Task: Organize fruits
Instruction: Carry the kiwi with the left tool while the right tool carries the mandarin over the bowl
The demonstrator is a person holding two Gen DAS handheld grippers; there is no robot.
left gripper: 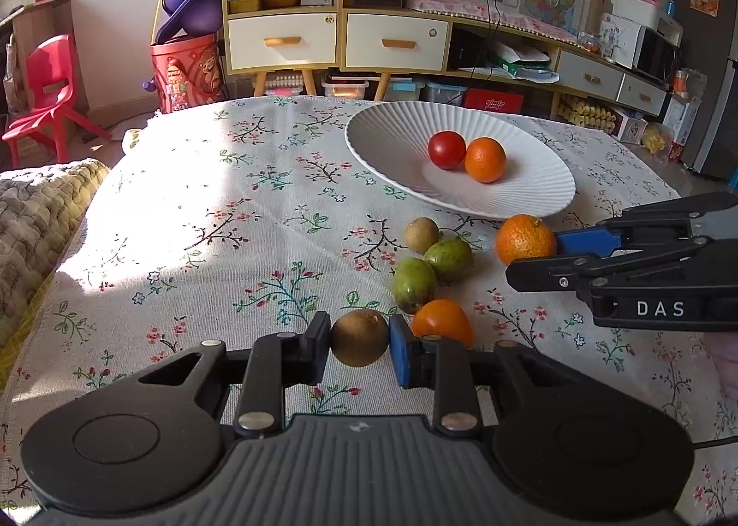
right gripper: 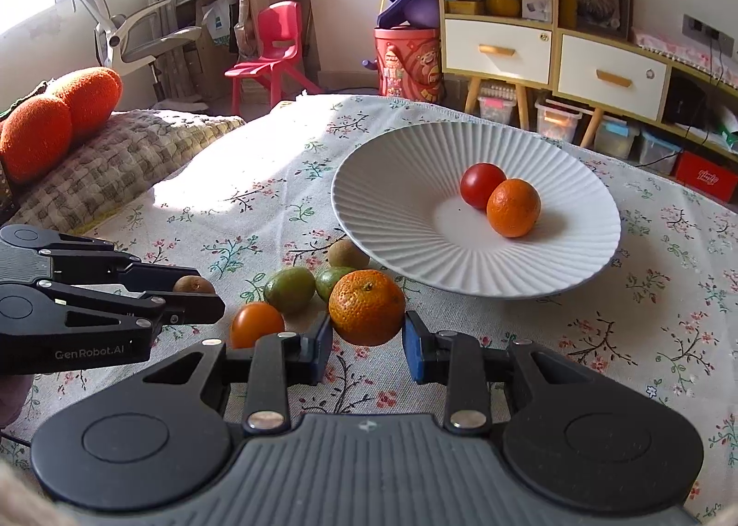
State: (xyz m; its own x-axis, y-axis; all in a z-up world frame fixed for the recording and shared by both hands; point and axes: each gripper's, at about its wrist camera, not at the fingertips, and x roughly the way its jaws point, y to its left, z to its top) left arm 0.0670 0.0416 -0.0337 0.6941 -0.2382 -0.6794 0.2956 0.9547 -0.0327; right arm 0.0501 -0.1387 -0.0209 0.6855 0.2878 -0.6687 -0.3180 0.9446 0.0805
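My left gripper (left gripper: 360,339) is shut on a brown kiwi (left gripper: 360,339), which also shows in the right wrist view (right gripper: 193,284). My right gripper (right gripper: 367,339) has its pads on both sides of an orange mandarin (right gripper: 366,307), touching or nearly so; the mandarin also shows in the left wrist view (left gripper: 526,239). On the cloth lie two green fruits (left gripper: 449,258) (left gripper: 413,285), a second kiwi (left gripper: 422,234) and a small orange tomato (left gripper: 443,321). A white ribbed plate (left gripper: 392,134) holds a red tomato (left gripper: 446,150) and an orange (left gripper: 485,159).
The table carries a floral cloth (left gripper: 230,212). A quilted sofa arm (left gripper: 37,212) lies at the left edge, with an orange cushion (right gripper: 55,111). A red chair (left gripper: 46,92), a red bin (left gripper: 189,69) and cabinets (left gripper: 332,37) stand beyond the table.
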